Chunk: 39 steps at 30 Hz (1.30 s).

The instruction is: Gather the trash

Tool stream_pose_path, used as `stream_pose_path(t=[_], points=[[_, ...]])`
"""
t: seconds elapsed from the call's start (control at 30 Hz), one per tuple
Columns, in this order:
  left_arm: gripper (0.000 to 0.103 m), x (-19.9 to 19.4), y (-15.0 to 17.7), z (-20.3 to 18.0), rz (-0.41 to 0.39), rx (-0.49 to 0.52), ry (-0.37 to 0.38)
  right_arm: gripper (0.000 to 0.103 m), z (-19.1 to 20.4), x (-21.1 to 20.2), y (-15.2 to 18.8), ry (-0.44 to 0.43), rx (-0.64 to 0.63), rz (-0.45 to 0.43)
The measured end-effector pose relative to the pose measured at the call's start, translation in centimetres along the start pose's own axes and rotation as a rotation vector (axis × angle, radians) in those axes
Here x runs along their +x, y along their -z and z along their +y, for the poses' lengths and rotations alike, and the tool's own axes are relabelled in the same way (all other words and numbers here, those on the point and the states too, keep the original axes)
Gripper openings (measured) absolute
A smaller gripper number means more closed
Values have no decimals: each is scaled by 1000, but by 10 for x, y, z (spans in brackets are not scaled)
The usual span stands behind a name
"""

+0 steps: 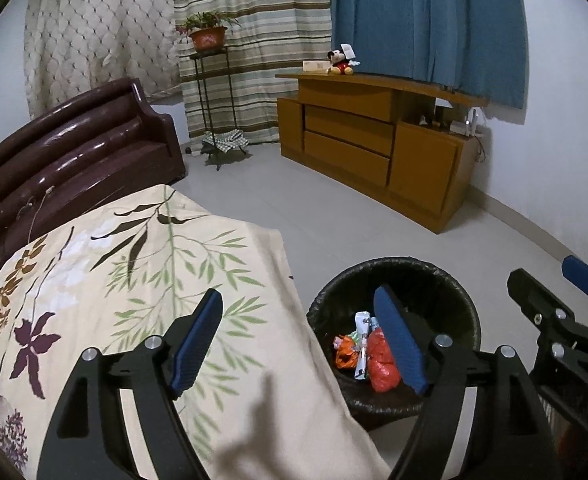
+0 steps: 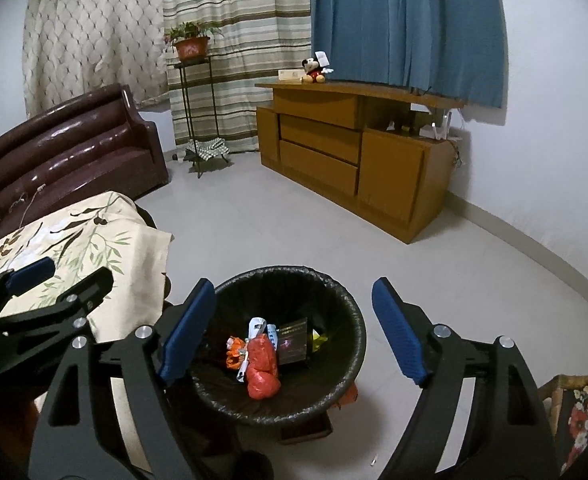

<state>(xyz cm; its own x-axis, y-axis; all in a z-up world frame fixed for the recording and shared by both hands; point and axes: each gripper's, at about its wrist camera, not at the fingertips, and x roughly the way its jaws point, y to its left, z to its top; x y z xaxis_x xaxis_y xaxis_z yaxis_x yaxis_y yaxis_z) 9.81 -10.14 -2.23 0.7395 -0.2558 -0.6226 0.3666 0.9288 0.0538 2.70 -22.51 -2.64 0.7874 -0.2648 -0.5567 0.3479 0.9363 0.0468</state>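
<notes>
Two wrist views side by side, angled down from above, sharing the nearby bin (image 1: 394,280) (image 2: 286,280), far cabinet (image 1: 422,168) (image 2: 390,176)

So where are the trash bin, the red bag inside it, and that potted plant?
trash bin (image 2: 344,300): right wrist view, on its far right rim.
red bag (image 2: 263,376): right wrist view, on the bag's middle.
potted plant (image 1: 207,38): left wrist view, on the orange pot.

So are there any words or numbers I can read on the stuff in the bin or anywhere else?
None can be read.
White wrapper in the trash bin: printing too blurred.
Dark packet in the bin: markings too small.
Box on the cabinet: faint print, unreadable.
White tag on the plush toy: blank or too small to tell.
</notes>
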Motion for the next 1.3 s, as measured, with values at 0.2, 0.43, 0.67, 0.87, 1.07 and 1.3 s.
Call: stream_pose_path(t=[0.2, 0.43, 0.67, 0.87, 1.07, 1.3], points=[[76, -21, 6, 9, -17, -15, -8, 80, 3, -17, 2, -3, 4, -7], [78, -40, 13, 14, -33, -18, -20, 80, 9, -33, 9, -10, -4, 3], [78, -52, 16, 23, -44, -29, -14, 81, 12, -53, 12, 7, -20, -24], [78, -61, 15, 27, -63, -42, -7, 81, 14, -62, 12, 12, -32, -52], [78, -63, 16, 29, -69, -45, -8, 81, 16, -65, 13, 7, -39, -57], [78, -64, 18, 30, -70, -46, -6, 81, 17, -66, 13, 6, -40, -59]])
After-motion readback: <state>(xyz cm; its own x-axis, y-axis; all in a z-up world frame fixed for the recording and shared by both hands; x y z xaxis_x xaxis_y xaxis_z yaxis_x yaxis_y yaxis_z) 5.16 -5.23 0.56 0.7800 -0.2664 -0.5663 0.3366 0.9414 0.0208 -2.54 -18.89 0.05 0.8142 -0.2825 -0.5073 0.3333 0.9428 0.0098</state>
